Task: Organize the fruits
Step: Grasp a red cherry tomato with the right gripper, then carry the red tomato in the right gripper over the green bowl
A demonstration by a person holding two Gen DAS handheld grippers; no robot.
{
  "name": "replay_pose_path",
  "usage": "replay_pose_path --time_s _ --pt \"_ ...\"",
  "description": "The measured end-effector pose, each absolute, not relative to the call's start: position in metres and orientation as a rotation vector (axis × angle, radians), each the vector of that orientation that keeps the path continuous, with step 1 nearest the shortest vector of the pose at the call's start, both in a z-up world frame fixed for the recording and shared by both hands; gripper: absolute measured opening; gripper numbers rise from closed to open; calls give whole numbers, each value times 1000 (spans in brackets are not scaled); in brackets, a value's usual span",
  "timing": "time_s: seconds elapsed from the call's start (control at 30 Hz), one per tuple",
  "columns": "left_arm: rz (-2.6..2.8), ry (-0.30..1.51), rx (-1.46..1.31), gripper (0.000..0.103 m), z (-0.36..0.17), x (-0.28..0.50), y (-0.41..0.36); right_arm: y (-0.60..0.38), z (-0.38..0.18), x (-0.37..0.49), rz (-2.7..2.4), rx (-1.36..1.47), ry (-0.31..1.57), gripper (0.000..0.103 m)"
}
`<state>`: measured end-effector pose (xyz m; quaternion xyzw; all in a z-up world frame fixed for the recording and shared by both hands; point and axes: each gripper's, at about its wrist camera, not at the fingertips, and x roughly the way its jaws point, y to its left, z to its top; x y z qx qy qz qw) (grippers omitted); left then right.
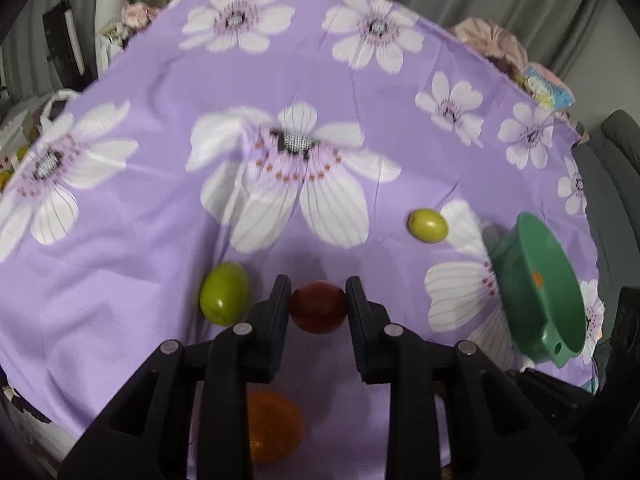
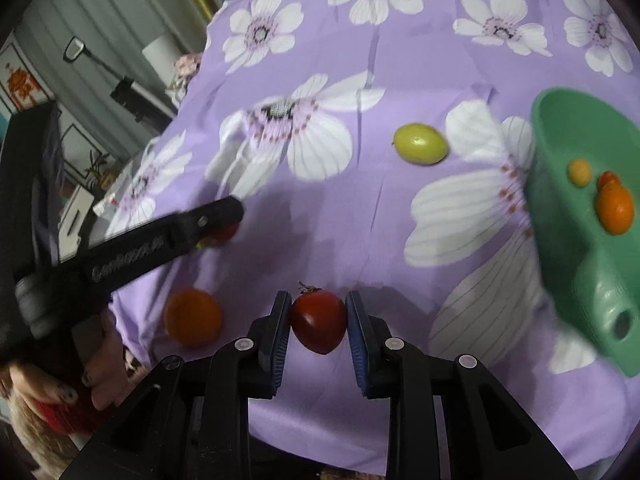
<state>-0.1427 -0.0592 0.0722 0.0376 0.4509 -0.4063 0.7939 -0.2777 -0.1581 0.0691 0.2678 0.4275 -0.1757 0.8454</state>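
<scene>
My left gripper [image 1: 318,300] is shut on a dark red tomato [image 1: 318,307] just above the purple flowered cloth [image 1: 160,80]. My right gripper [image 2: 318,316] is shut on another red tomato [image 2: 319,322] with a stem. A green fruit [image 1: 225,299] lies left of the left gripper, an orange [image 1: 272,426] below it. A second green fruit [image 1: 427,225] [image 2: 420,144] lies toward the green bowl [image 1: 560,320] [image 2: 560,128], which holds several small orange and red fruits [image 2: 615,208]. The left gripper [image 2: 224,220] shows in the right wrist view, left of the orange [image 2: 193,323].
The cloth-covered table [image 2: 360,60] drops off at its edges. Shelves and a lamp [image 2: 76,50] stand at the left, piled cloth items [image 1: 496,46] at the far right edge. A dark chair [image 1: 616,168] stands to the right.
</scene>
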Motion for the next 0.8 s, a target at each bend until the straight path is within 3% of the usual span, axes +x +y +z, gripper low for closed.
replay_pose_path --time_s 0.23,0.43,0.8 --pt "-895 833 28 28 118 -157 -62 -179 131 -283 -418 565 765 29" --pt "-957 693 48 28 155 -189 -77 -194 193 -310 -480 563 516 29" --pt "-1117 647 108 28 165 -243 -142 -246 183 -365 -610 671 426 29"
